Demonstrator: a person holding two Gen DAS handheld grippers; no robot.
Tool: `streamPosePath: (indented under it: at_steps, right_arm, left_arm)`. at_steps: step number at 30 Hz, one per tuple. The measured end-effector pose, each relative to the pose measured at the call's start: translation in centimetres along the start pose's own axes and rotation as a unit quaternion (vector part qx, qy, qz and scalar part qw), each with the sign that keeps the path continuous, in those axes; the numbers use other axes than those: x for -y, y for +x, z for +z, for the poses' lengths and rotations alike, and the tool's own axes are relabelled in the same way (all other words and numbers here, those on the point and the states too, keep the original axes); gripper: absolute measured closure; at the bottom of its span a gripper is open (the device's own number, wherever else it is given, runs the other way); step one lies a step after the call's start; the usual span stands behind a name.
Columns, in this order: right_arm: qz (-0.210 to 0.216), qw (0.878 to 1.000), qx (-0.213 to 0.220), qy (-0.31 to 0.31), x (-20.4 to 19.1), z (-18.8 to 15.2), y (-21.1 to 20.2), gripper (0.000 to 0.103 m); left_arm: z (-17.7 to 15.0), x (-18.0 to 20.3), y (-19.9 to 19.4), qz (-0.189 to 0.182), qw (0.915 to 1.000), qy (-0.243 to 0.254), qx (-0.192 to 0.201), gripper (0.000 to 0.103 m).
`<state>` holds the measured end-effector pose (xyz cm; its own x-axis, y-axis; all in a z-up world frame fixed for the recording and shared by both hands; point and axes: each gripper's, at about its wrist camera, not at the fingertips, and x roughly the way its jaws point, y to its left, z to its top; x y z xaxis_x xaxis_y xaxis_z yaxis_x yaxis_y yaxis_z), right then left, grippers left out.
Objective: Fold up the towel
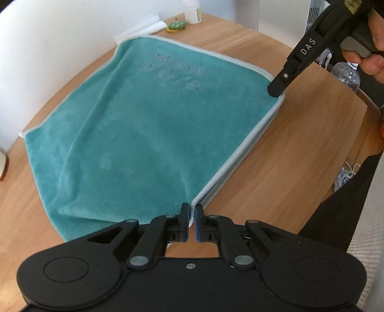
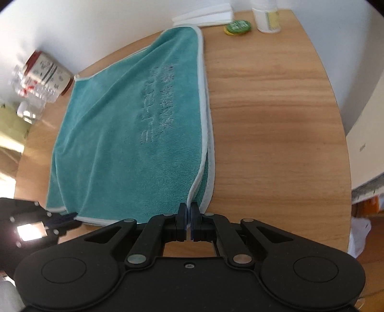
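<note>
Here, the left gripper is clenched on the pale piped hem at one near corner of the teal towel, and the right gripper is clenched on the next corner along the same doubled edge. The plush, embossed towel lies folded in two layers on the wood-grain table. Beyond its far edge sit a green round tin, a white bottle and folded white paper; a red-capped jar lies at the far left.

Bare table right of towel (clutter behind).
</note>
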<state>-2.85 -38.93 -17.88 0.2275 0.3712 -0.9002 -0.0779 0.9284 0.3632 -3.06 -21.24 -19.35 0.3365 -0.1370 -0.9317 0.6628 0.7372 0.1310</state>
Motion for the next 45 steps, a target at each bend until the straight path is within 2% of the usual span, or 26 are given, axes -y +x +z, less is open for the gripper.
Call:
streamPosePath:
  at_steps: [2,5,7,9,13,14,16,21,25,27,28,29,30,31,35,40,45]
  right_arm:
    - [-0.012,1.000,0.001,-0.012,-0.5,-0.1,-0.1,0.101]
    - [-0.011,1.000,0.002,0.005,-0.4,0.0,-0.5,0.097]
    - [-0.022,1.000,0.007,0.003,-0.3,0.0,-1.0,0.096]
    - [-0.032,0.999,0.004,-0.005,-0.3,0.1,-1.0,0.095]
    - [-0.039,0.999,-0.008,-0.019,-0.6,0.1,-1.3,0.095]
    - [-0.050,0.998,0.001,-0.027,-0.9,0.2,-1.6,0.095]
    - [-0.072,0.996,0.017,-0.046,-1.5,0.2,-2.4,0.095]
    - [-0.103,0.992,0.048,-0.063,-2.1,1.5,-3.8,0.094]
    - [-0.063,0.996,0.042,-0.055,-3.1,2.1,-3.0,0.094]
    - [-0.061,0.996,0.030,-0.050,-3.6,2.1,-1.6,0.094]
    - [-0.062,0.997,0.026,-0.047,-3.6,2.0,-1.2,0.094]
    - [-0.064,0.997,0.022,-0.044,-3.5,1.9,-0.8,0.094]
    - [-0.077,0.996,0.017,-0.037,-3.3,1.6,-0.2,0.094]
    - [-0.081,0.996,0.018,-0.038,-3.2,1.4,-0.1,0.095]
    - [-0.092,0.995,0.022,-0.041,-2.8,0.7,0.0,0.099]
    - [-0.114,0.992,0.015,-0.049,-3.6,0.5,0.1,0.100]
    - [-0.126,0.991,0.015,-0.040,-4.0,0.3,0.2,0.100]
  left_arm:
    - [-0.2,-0.6,-0.1,-0.010,0.9999,-0.011,-0.007,0.096]
    - [-0.9,-1.9,-0.8,-0.018,0.9990,-0.037,-0.018,0.092]
    - [-2.0,-3.2,-1.7,0.004,0.9984,-0.049,-0.026,0.083]
    - [-2.8,-4.5,-2.2,0.010,0.9966,-0.076,-0.029,0.075]
    - [-4.1,-6.9,-2.9,0.026,0.9906,-0.131,-0.028,0.075]
    - [-4.4,-7.5,-3.0,0.031,0.9887,-0.145,-0.026,0.075]
    - [-4.4,-7.4,-3.0,0.050,0.9901,-0.130,-0.010,0.074]
    - [-4.5,-6.5,-1.9,0.044,0.9955,-0.082,-0.015,0.073]
    - [-4.5,-5.8,-1.0,0.038,0.9982,-0.043,-0.019,0.073]
    - [-4.6,-5.5,-0.6,0.038,0.9989,-0.019,-0.018,0.075]
    - [-4.9,-5.3,-0.6,0.039,0.9992,-0.002,-0.012,0.076]
    - [-5.1,-5.1,-0.5,0.040,0.9990,0.016,-0.006,0.088]
    - [-5.3,-4.9,-0.5,0.042,0.9985,0.034,0.001,0.093]
    - [-5.5,-4.9,-0.4,0.041,0.9981,0.045,0.005,0.093]
    - [-5.8,-5.4,-0.3,0.025,0.9986,0.046,0.010,0.098]
    - [-6.4,-6.9,-1.8,0.005,0.9993,0.028,0.022,0.099]
    - [-7.7,-7.5,-2.7,-0.016,0.9994,0.032,0.007,0.098]
